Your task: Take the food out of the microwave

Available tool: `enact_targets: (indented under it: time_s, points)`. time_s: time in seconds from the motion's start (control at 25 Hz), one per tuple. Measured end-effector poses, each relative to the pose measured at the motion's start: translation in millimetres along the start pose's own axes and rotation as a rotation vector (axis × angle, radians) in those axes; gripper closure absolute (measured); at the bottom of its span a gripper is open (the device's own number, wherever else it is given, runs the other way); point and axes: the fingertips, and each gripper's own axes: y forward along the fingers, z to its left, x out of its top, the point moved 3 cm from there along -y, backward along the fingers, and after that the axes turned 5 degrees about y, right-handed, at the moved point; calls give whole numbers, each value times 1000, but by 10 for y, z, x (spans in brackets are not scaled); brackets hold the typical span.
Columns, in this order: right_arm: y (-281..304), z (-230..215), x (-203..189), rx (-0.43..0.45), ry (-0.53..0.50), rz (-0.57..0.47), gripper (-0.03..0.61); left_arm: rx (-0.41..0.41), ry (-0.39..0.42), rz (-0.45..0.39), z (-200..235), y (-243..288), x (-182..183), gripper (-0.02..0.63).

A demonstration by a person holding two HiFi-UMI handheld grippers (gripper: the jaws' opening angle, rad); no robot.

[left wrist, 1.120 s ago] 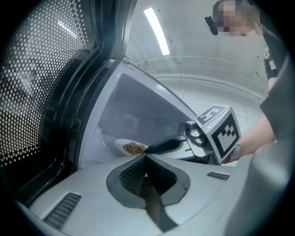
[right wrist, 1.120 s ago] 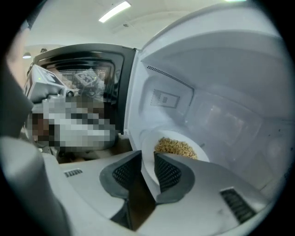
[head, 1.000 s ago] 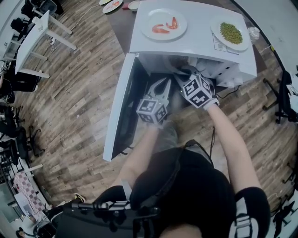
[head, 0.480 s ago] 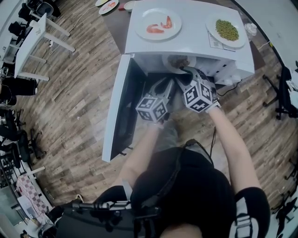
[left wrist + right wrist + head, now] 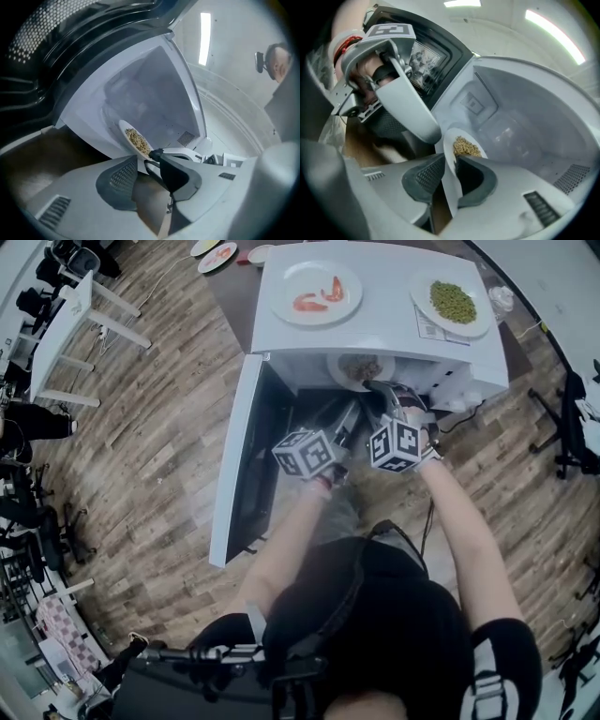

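A white plate of brown grainy food (image 5: 361,368) sits at the mouth of the open white microwave (image 5: 380,329). My right gripper (image 5: 380,390) is shut on the plate's near rim. Its jaws have just been closing, and the rim (image 5: 449,154) stands between the pads. My left gripper (image 5: 349,415) hangs just left of it in front of the opening. Its jaws have just been opening and hold nothing. In the left gripper view the plate (image 5: 136,139) lies just beyond the left gripper (image 5: 147,174). In the right gripper view the left gripper (image 5: 405,105) shows at upper left.
The microwave door (image 5: 234,465) swings out to the left, toward me. On top of the microwave stand a plate of shrimp (image 5: 316,293) and a plate of green peas (image 5: 452,302). A white table (image 5: 70,315) stands far left on the wood floor.
The plate has come forward to the microwave's mouth. The left gripper's jaws have spread apart. Both marker cubes have rolled.
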Motion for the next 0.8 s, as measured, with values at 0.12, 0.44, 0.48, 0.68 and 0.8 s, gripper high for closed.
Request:
enact_targets:
  time_s: [0.12, 0.44, 0.48, 0.68, 0.8]
  points:
    - [-60, 15, -21, -8, -4, -19, 500, -3, -71, -10, 22, 29, -1, 460]
    - [-159, 98, -16, -13, -43, -44, 505, -75, -342, -42, 16, 96, -66, 471]
    - [-169, 107, -14, -11, -44, -46, 505, -77, -346, -40, 12, 102, -71, 483]
    - [-204, 138, -17, -9, -63, -59, 505, -76, -392, -53, 29, 141, -67, 503]
    - [-224, 151, -29, -10, -67, -62, 505, -76, -411, -61, 38, 159, -63, 532]
